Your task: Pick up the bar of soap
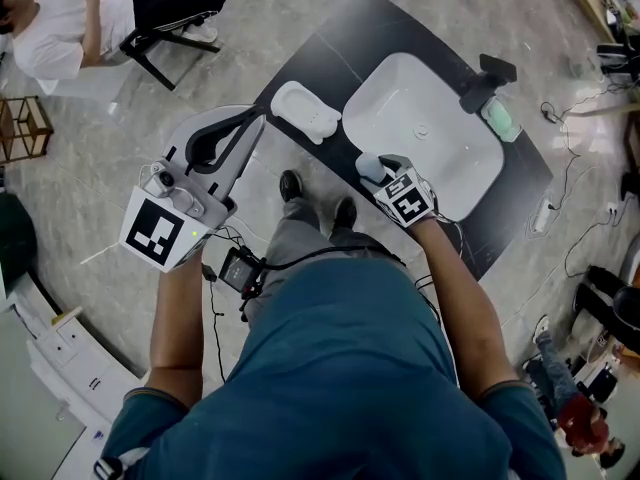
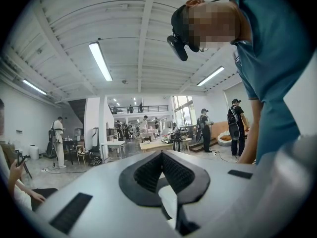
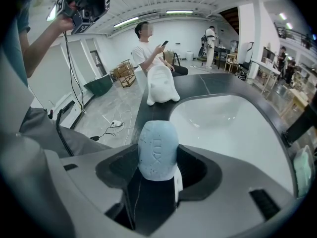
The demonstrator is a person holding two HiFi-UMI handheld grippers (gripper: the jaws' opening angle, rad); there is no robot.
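A pale blue bar of soap (image 1: 371, 167) is held in my right gripper (image 1: 376, 173), above the black counter (image 1: 330, 48) at the near left rim of the white basin (image 1: 425, 133). In the right gripper view the bar of soap (image 3: 157, 150) stands upright between the jaws of the right gripper (image 3: 159, 170), which is shut on it. My left gripper (image 1: 256, 118) is lifted off the counter's left side, close to the white soap dish (image 1: 306, 110). In its own view the left gripper (image 2: 161, 156) is shut and empty, pointing out into the room.
A black faucet (image 1: 485, 78) stands at the basin's far side with a pale green item (image 1: 500, 118) beside it. The soap dish (image 3: 162, 89) lies beyond the held bar. A person (image 1: 90, 18) sits on a chair at the far left. Cables and a power strip (image 1: 543, 215) lie on the floor.
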